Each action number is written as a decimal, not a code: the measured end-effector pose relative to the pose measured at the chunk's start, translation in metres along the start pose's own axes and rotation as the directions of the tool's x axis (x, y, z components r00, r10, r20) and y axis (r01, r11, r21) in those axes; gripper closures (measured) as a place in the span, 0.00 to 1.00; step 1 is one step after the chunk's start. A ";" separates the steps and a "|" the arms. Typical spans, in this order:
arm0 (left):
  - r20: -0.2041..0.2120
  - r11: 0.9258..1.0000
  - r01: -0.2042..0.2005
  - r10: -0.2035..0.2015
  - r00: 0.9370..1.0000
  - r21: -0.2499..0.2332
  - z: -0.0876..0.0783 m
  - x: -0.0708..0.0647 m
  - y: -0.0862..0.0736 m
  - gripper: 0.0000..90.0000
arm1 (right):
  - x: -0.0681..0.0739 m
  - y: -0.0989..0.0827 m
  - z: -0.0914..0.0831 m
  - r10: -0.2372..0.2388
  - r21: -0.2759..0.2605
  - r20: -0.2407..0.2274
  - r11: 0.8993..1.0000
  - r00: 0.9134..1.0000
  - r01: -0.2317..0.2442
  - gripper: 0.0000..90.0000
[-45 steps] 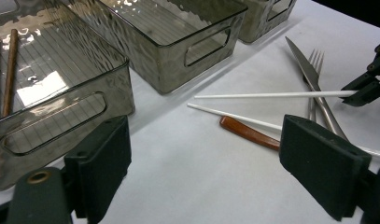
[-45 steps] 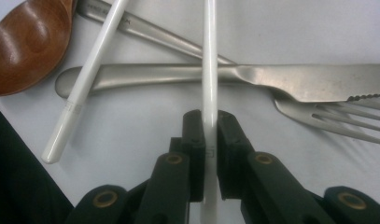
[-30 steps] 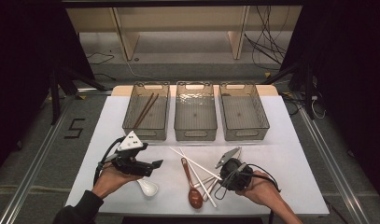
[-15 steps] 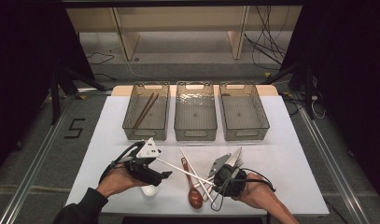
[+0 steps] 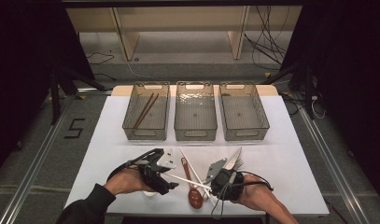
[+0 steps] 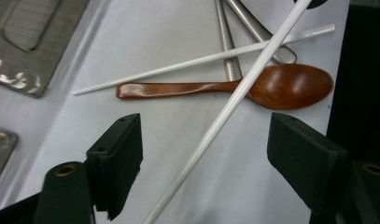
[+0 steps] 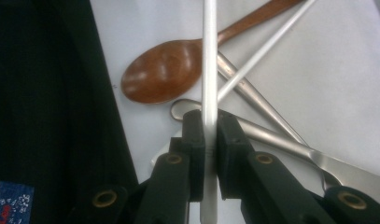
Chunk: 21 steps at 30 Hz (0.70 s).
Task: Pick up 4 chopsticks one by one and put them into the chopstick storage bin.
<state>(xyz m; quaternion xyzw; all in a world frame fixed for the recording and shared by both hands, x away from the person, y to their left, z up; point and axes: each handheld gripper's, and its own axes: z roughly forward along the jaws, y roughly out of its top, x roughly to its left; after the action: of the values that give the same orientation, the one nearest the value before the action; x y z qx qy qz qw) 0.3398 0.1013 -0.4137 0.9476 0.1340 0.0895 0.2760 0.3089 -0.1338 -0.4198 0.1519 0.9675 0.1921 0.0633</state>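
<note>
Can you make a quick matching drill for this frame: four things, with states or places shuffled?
Column 1
1. right gripper
2. left gripper
3. brown chopsticks
4. wooden spoon

Column 2
A. lying in the left bin
B. jaws wide, just been closing, white chopstick between them but untouched
C. flat on the table, under crossed white chopsticks
D. clamped on a white chopstick

Pairs: 1-D, 2-B, 3-A, 4-C
</note>
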 end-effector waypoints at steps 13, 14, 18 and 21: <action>0.056 0.994 -0.057 0.052 0.997 0.096 0.009 -0.005 -0.001 0.52 | 0.005 0.000 0.001 -0.068 -0.008 -0.022 0.998 0.997 0.068 0.93; 0.060 0.993 -0.065 0.059 0.996 0.101 0.010 -0.007 -0.001 0.54 | 0.005 0.000 0.001 -0.070 -0.005 -0.022 0.998 0.997 0.070 0.93; 0.066 0.987 -0.105 0.097 0.993 0.122 0.012 -0.009 0.000 0.64 | 0.006 0.000 0.001 -0.079 -0.008 -0.028 0.997 0.997 0.078 0.93; 0.074 0.986 -0.117 0.109 0.991 0.122 0.013 -0.009 -0.001 0.71 | 0.007 0.000 0.001 -0.085 -0.013 -0.035 0.996 0.996 0.085 0.93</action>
<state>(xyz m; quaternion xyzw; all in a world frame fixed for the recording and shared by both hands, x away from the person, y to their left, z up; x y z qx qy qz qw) 0.3339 0.0926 -0.4254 0.9717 0.0761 0.0644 0.2143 0.3029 -0.1312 -0.4211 0.1066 0.9730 0.1972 0.0549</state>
